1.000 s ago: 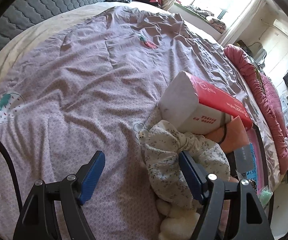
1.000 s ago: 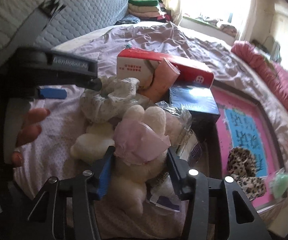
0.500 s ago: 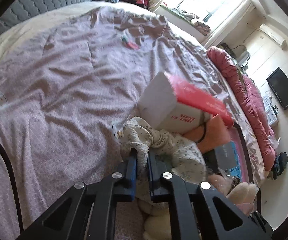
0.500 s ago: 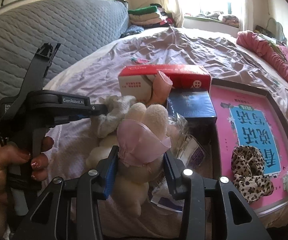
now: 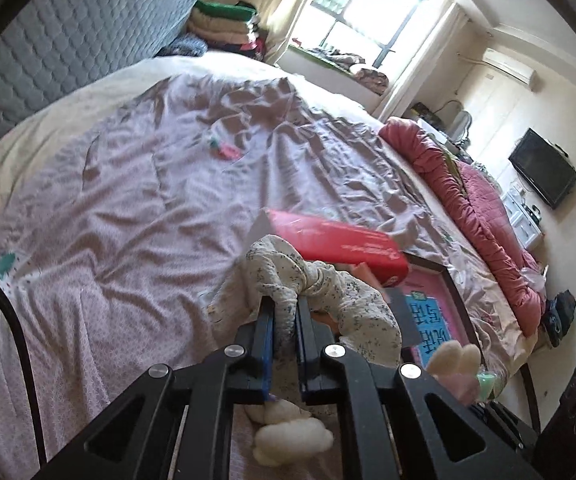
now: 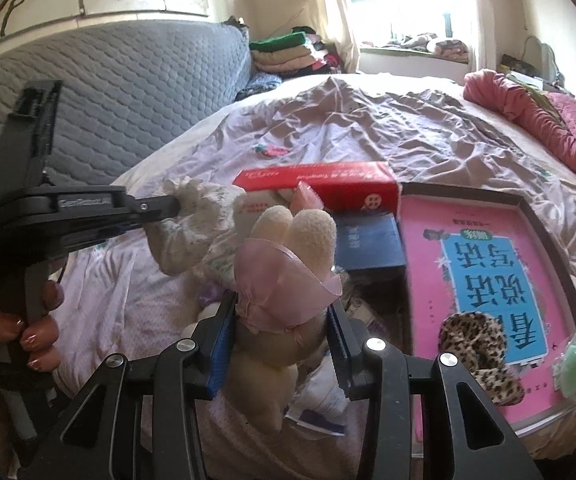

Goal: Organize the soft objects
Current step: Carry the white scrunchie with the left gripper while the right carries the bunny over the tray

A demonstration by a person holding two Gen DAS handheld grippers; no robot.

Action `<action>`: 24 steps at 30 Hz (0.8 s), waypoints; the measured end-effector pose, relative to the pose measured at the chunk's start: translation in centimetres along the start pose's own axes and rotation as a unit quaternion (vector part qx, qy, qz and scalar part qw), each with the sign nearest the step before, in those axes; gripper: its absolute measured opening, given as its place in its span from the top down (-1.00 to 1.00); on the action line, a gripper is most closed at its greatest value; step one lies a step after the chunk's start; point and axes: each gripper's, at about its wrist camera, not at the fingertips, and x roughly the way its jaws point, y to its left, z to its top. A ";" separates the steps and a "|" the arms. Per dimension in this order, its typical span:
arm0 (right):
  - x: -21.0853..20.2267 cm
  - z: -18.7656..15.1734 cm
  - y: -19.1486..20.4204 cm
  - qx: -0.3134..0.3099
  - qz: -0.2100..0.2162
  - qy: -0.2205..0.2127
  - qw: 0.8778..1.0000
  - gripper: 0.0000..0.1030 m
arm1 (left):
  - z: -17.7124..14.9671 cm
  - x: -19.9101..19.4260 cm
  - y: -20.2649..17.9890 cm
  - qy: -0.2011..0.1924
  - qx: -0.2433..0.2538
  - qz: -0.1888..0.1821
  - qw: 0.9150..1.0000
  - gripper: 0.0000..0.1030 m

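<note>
1. Floral cloth (image 5: pixel 328 292) is pinched tight in the left tool (image 5: pixel 285 312), bunched over its tips and hanging off the bed (image 5: pixel 128 200), just in front of the red box (image 5: pixel 340 248).
2. Plush bunny (image 6: pixel 288 280) with the pink bow sits between the right tool (image 6: pixel 280 344) fingers, which are clamped on its body, ears poking up past them.
3. Leopard scrunchie (image 6: pixel 476 348) lies on the pink book (image 6: pixel 488 272) in the tray (image 6: pixel 544 232), well right of the bunny.

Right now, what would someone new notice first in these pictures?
Both grippers are clamped on soft things over the bed: the left gripper pinches a floral fabric piece, and the right gripper squeezes a cream plush bunny with a pink bow. Behind them lies a red box, and to the right a bright pink book.
</note>
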 end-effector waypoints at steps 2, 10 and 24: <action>-0.4 0.3 -0.3 0.004 -0.004 -0.006 1.000 0.16 | 0.0 -0.4 -1.0 -0.007 0.015 0.002 1.000 0.82; -2.3 1.0 -2.8 0.030 -0.021 -0.030 0.999 0.16 | -0.6 -1.5 -4.6 -0.019 0.052 -0.014 0.998 0.82; -5.9 1.3 -8.2 0.078 -0.053 -0.065 0.993 0.16 | -2.3 -2.6 -10.7 -0.026 0.106 -0.042 0.993 0.82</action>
